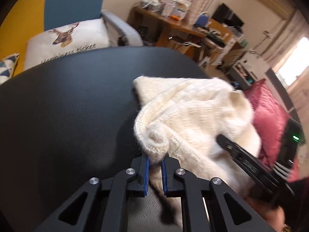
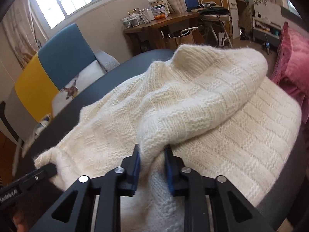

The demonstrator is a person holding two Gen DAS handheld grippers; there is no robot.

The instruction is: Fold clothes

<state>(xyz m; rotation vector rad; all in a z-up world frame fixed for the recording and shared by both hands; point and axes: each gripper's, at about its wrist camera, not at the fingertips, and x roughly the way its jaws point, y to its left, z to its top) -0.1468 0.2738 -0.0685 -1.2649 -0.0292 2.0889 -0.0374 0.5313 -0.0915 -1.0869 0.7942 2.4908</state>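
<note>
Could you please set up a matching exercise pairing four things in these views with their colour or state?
Things:
1. left gripper
2. sweater
3. table
4. cushion

Descriptions:
A. pink
B. cream knit, partly lifted
C. dark, smooth surface
D. shut on a rolled knit edge

Pairs: 1-D, 2-B, 3-C, 4-A

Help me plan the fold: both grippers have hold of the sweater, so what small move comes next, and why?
Probably carry both pinched edges forward together and lay them down. The left gripper and right gripper each clamp a raised fold of the cream sweater, which is bunched above the part lying flat on the dark table.
</note>
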